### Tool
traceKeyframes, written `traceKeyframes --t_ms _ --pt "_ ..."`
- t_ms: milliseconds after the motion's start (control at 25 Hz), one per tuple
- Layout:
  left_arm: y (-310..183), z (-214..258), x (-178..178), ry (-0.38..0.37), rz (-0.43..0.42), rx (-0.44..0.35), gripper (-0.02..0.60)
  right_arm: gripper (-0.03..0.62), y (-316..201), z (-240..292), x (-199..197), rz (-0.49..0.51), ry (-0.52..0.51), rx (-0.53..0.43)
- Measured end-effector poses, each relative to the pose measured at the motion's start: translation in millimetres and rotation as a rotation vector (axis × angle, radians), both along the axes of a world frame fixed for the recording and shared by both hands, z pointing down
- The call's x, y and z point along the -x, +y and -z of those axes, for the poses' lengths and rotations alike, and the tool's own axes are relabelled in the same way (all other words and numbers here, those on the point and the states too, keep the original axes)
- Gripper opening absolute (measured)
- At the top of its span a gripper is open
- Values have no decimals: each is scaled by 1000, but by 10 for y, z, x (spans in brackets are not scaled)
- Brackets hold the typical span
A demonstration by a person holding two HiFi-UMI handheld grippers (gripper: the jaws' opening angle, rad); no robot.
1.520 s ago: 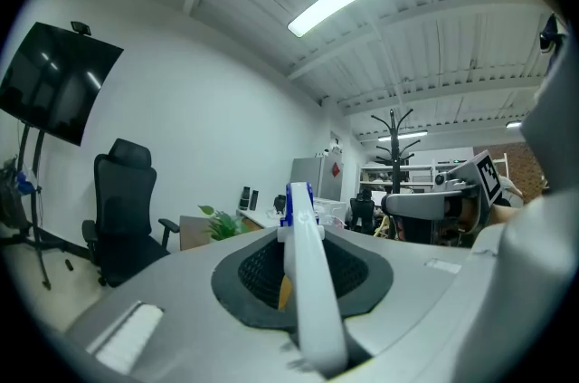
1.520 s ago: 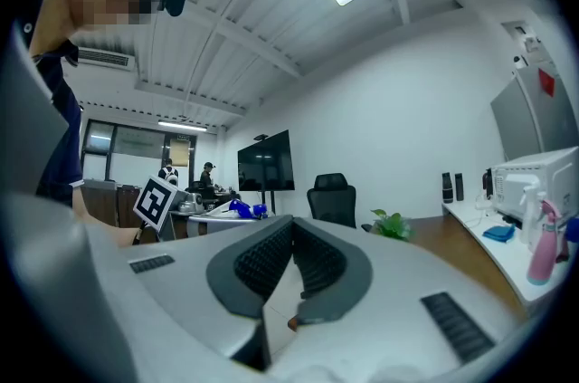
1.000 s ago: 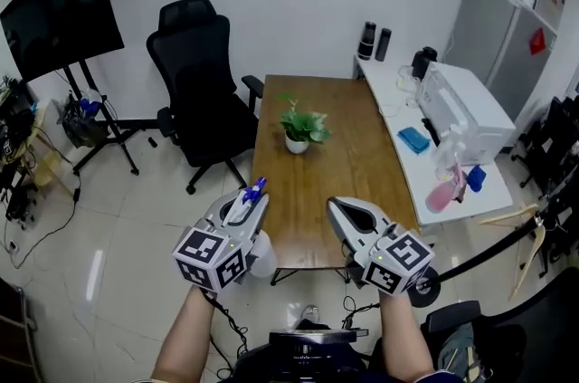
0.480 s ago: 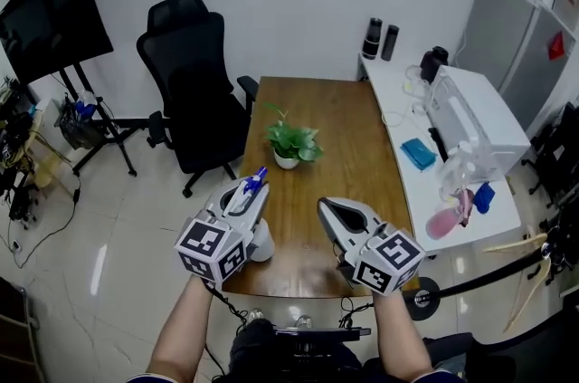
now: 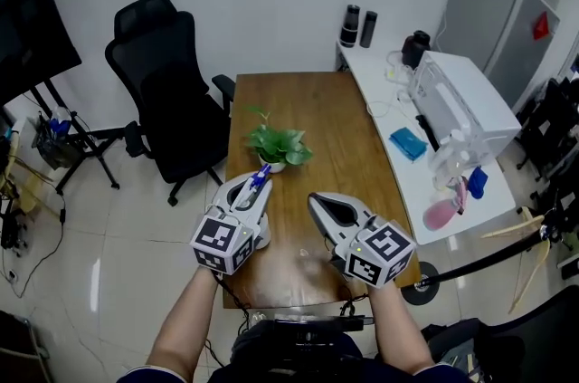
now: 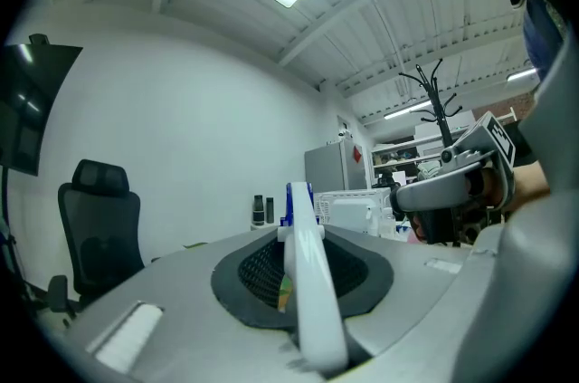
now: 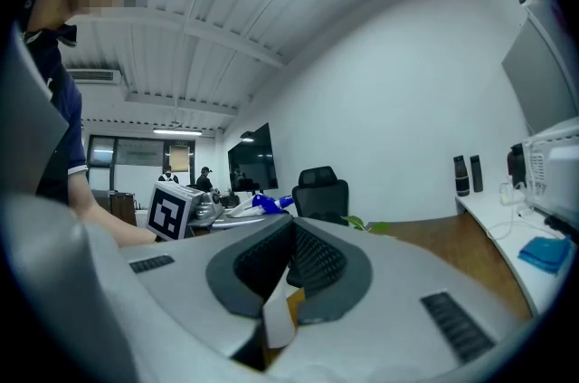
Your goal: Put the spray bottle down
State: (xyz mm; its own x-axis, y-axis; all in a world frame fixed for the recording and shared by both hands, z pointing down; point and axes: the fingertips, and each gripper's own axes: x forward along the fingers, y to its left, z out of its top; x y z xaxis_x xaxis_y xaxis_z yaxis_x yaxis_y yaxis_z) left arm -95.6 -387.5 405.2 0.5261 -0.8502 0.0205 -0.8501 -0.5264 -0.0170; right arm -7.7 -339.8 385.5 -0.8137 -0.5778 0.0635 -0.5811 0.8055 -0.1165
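My left gripper point(image 5: 256, 188) is shut on a white spray bottle point(image 5: 253, 194) with a blue nozzle point(image 5: 261, 175), held level over the near left part of the wooden table point(image 5: 339, 137). In the left gripper view the bottle's white neck point(image 6: 308, 300) fills the gap between the jaws, with the blue nozzle point(image 6: 298, 198) pointing ahead. My right gripper point(image 5: 318, 202) hovers beside it over the table's near end, shut with nothing in it. Its closed pads point(image 7: 312, 263) show in the right gripper view, where the bottle point(image 7: 258, 204) appears at the left.
A potted green plant point(image 5: 276, 146) stands on the table just beyond the bottle. A black office chair point(image 5: 167, 91) is at the table's left. A white side desk point(image 5: 403, 164) with an appliance point(image 5: 457, 114), two dark flasks point(image 5: 357, 26) and a pink item point(image 5: 441, 214) runs along the right.
Both grippers have moved forward from the table's near edge to over its near end, closer to the plant. The bottle stays held in the left gripper.
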Motion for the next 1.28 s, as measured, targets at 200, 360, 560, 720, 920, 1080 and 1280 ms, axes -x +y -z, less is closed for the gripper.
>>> traceKeyframes --t_ms 200,360,560,720,920,1080,1280 --pt "-148 -150 -16 11 -18 8 78 9 -84 -130 41 -16 19 28" --pt "-214 -275 -62 6 -33 20 78 9 -163 -183 9 -34 29 45" --pt "-253 -380 -104 -9 -34 40 78 9 -222 -207 -11 -43 30 55" --pt "-267 -454 -91 -13 -28 49 80 9 -241 -221 -15 -43 29 58" --pt "-271 -491 -105 -24 -15 36 83 9 -253 -239 -33 -43 25 66" --pt "-242 -577 -135 -48 -7 53 84 9 -249 -226 -48 -39 20 64" --pt "-230 -578 -149 -47 -6 46 187 9 -244 -239 -67 -34 20 66"
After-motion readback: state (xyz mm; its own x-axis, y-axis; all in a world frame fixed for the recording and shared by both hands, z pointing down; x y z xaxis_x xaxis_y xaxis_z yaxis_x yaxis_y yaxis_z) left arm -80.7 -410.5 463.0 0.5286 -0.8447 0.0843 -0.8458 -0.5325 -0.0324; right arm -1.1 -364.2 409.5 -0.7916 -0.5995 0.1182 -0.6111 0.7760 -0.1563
